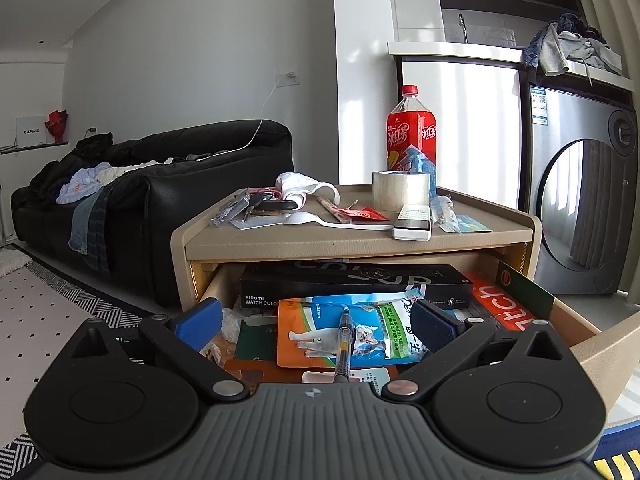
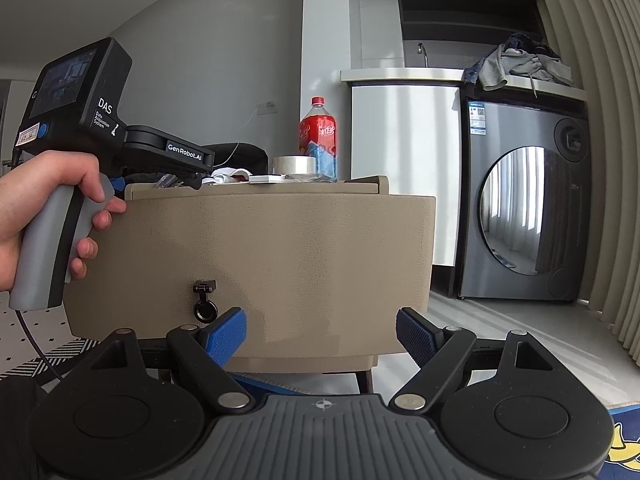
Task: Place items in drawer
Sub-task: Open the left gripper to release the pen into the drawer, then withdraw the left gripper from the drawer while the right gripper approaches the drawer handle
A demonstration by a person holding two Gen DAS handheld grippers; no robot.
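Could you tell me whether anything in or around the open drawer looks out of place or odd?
Yes: a pen lies loose on top of the cat-food pouch in the crowded drawer, between the open fingers of the left hand-held gripper. The tabletop above is cluttered with keys and wrappers.

A black leather sofa [image 1: 160, 184] strewn with clothes stands at the far left against a plain white wall [image 1: 192, 48]. At the right, a grey front-loading washing machine [image 1: 580, 208] sits under a white counter [image 1: 460, 50] piled with laundry. A black-and-white patterned rug [image 1: 40, 312] covers the near left floor, and striped sunlight falls on the white cabinet front [image 1: 460, 128].
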